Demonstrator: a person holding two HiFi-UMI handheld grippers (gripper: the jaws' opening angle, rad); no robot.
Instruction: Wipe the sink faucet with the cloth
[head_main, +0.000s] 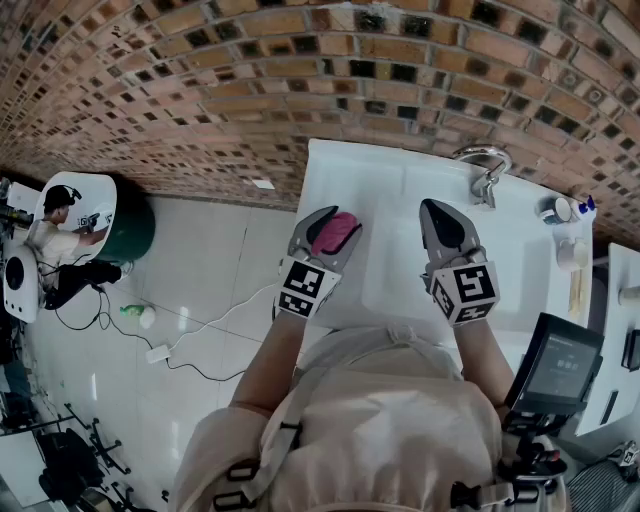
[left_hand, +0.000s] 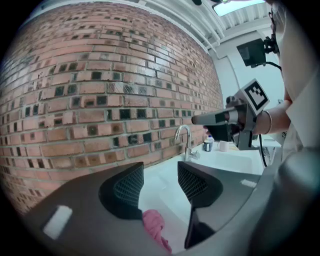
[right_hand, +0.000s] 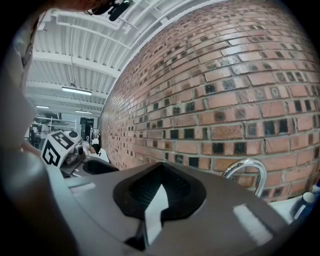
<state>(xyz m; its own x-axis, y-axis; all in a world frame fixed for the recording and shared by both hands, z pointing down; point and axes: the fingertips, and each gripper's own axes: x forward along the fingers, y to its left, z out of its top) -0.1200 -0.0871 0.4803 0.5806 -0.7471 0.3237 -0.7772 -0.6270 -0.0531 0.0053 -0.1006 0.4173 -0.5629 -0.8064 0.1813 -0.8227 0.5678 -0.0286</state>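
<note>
The chrome faucet stands at the back right of the white sink, against the brick wall. My left gripper hovers over the sink's left part, its jaws closed on a bunched pink cloth. In the left gripper view the cloth sits low between the jaws, whose tips stay apart, and the faucet is ahead to the right. My right gripper is shut and holds nothing, just short of the faucet. In the right gripper view the faucet's arch rises to the right of the shut jaws.
Small bottles and a cup stand on the counter right of the faucet. A dark monitor is at the lower right. A green bin and a cable are on the tiled floor to the left.
</note>
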